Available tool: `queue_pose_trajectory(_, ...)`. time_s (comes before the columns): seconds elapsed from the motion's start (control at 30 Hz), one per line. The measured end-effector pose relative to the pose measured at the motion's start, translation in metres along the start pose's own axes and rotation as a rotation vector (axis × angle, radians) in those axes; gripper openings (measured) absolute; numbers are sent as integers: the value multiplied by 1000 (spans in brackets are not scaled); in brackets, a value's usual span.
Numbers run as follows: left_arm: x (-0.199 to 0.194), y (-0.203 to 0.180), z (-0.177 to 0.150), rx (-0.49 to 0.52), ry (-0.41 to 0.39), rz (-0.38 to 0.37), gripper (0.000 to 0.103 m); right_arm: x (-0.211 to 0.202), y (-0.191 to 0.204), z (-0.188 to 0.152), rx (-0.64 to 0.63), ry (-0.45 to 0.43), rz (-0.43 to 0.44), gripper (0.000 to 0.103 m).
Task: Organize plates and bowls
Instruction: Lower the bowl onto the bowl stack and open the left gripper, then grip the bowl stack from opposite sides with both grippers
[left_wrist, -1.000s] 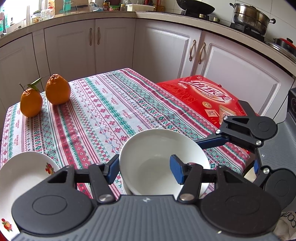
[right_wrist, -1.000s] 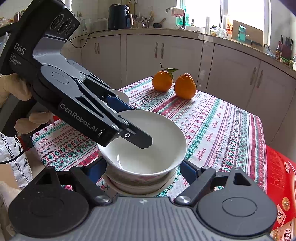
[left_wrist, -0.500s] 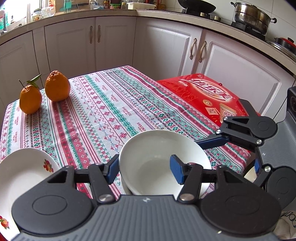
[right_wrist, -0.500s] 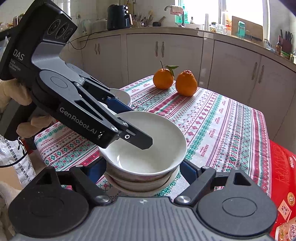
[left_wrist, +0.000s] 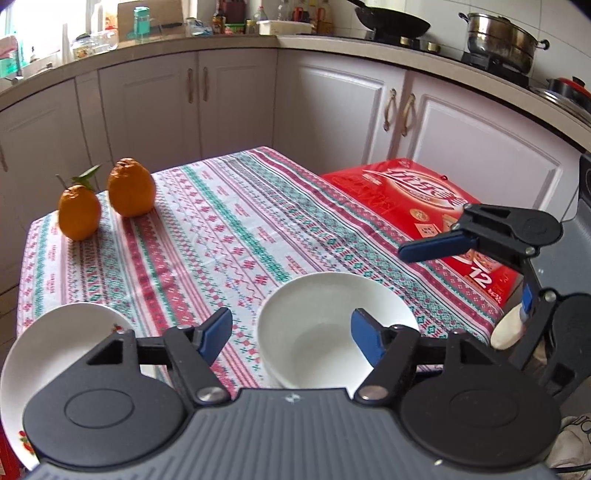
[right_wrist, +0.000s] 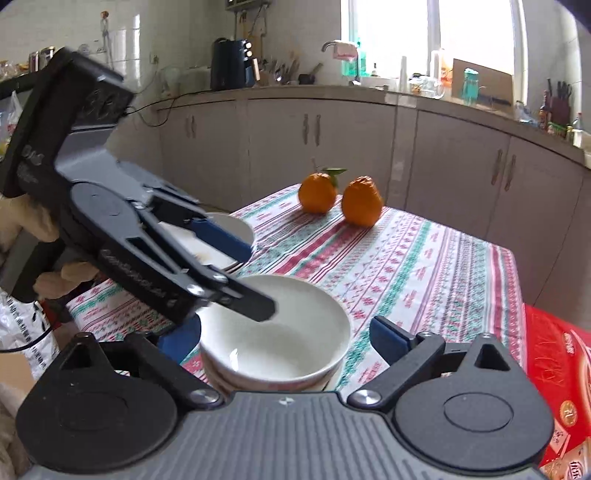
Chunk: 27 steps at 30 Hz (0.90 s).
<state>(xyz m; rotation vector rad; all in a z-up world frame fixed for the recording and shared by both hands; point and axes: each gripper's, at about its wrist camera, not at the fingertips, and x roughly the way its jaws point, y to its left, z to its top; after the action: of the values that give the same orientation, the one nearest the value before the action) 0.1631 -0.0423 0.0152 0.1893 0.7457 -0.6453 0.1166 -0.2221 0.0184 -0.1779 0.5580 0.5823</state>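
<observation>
Readable writing: red carton (left_wrist: 424, 199) at right of the left wrist view carries a white "12" and large white characters too skewed to read; the lettering on the left gripper's (right_wrist: 236, 273) side arm in the right wrist view is motion-blurred, unreadable.

Versus the earlier frames: both sets of jaws have just been opening. Left gripper (left_wrist: 291, 332) pinched the bowl's near-left wall before; its pads now stand apart, left pad clear outside over the tablecloth (left_wrist: 229, 236), right pad over the bowl's inside, not pressing, rim between them. Right gripper (right_wrist: 284, 336) gripped the bowl stack by its sides before; now spread wide, blue pads off both sides, bowl between them untouched. Left gripper looks lifted a little, right gripper's finger (left_wrist: 432, 248) has swung away from the bowl rim.

White bowl (left_wrist: 332, 328) sits at lower centre of the left wrist view, mouth up, nested in another bowl (right_wrist: 266, 384) with a reddish band at its base, on the near table edge. Round, no long axis. White plate with red flower print (left_wrist: 55, 343) lies flat at lower left, just beside the bowls; in the right wrist view it is behind the left gripper (right_wrist: 225, 225). Two oranges (left_wrist: 107, 199), one with leaf, at far left corner of the table.
</observation>
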Motion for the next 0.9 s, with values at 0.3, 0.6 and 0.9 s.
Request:
queue_pose_trajectory(0.3, -18, 9, -15, -6, -2, 19, 80, 11, -2, -6, 7, 42, -29, 101)
queue_pose_trajectory(0.6, -33, 4, -33, 72, 27, 5, 88, -8, 3, -5, -53, 29, -3, 103)
queue_pose_trajectory(0.9, -11, -11, -60, 205, 102, -46, 91, 3, 7, -26, -186, 175, 34, 103)
